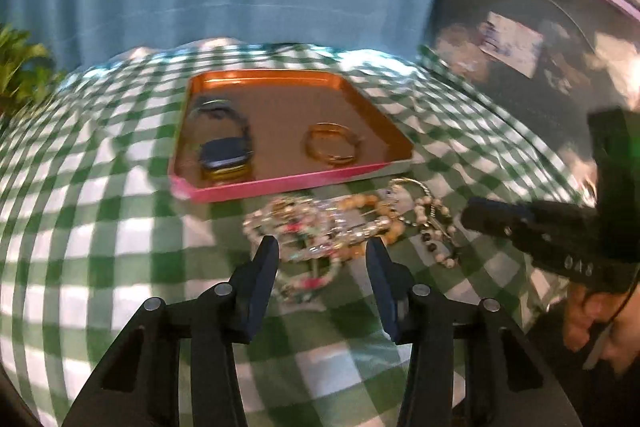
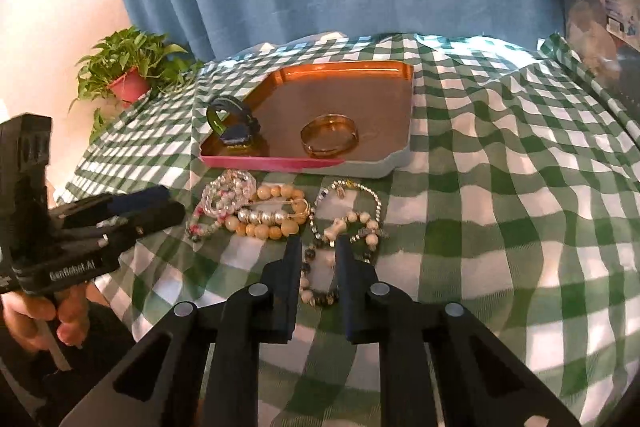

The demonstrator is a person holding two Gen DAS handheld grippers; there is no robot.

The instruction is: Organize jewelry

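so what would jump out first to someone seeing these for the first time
A tangle of beaded bracelets lies on the green checked cloth, just in front of a copper tray. The tray holds a dark watch at its left and gold bangles further right. Both grippers' fingers reach toward the beads.

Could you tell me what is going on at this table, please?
A person is sorting jewelry with a tool in each hand. A watch and gold bangle already lie in the tray; a heap of beaded bracelets waits on the checked cloth. The right tool straddles a black-and-cream bracelet; the left tool reaches into the heap.
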